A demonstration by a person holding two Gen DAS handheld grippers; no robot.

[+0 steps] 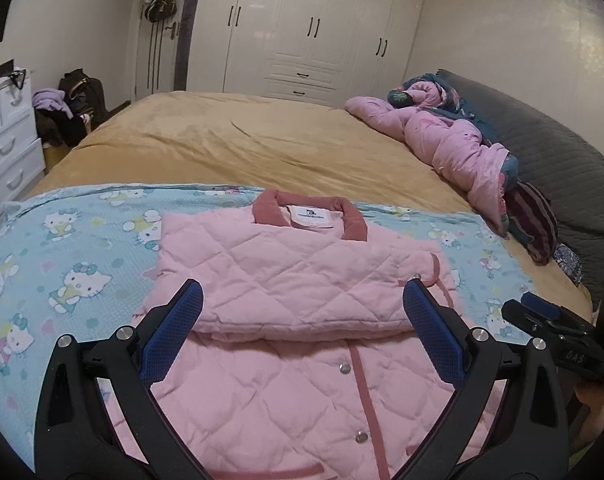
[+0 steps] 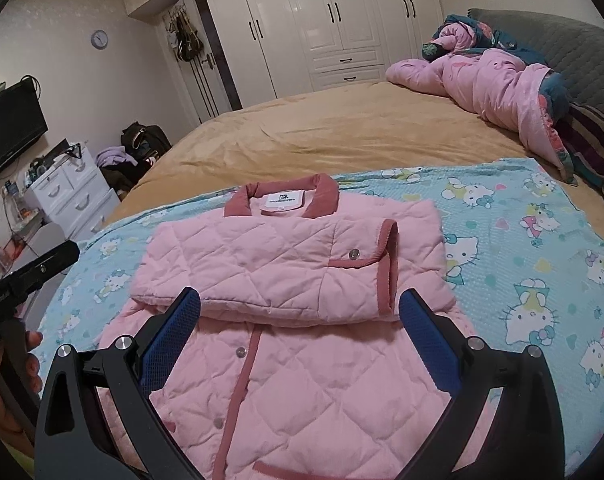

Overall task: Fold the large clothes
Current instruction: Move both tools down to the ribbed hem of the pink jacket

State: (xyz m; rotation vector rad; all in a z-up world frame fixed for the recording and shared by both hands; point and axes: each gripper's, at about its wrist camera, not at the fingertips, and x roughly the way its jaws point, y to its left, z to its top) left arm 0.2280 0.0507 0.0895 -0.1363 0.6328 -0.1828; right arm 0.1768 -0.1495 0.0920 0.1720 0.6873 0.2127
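Nearest to us, the left gripper [image 1: 302, 300] with blue-padded black fingers has its jaws spread wide and empty above the pink quilted jacket with dusty-rose trim [image 1: 302, 380]. The right gripper [image 2: 299, 308] is likewise spread, holding nothing, over the same jacket [image 2: 302, 380].

At the lower left of the right wrist view we see a hand [image 2: 9, 376] gripping the other tool's handle.

The jacket lies front-up in the lower centre, sleeves folded across its chest, on a light-blue cartoon-cat printed sheet [image 1: 81, 260]; we note bare sheet to either side of the jacket.

We cannot read the white neck label [image 1: 312, 215].

Beyond it lies open tan bedspread [image 1: 241, 140], then a crumpled pink quilt [image 1: 442, 136] at right by a grey quilted headboard [image 1: 562, 152].

Farthest off stands a white glossy wardrobe [image 1: 314, 28].
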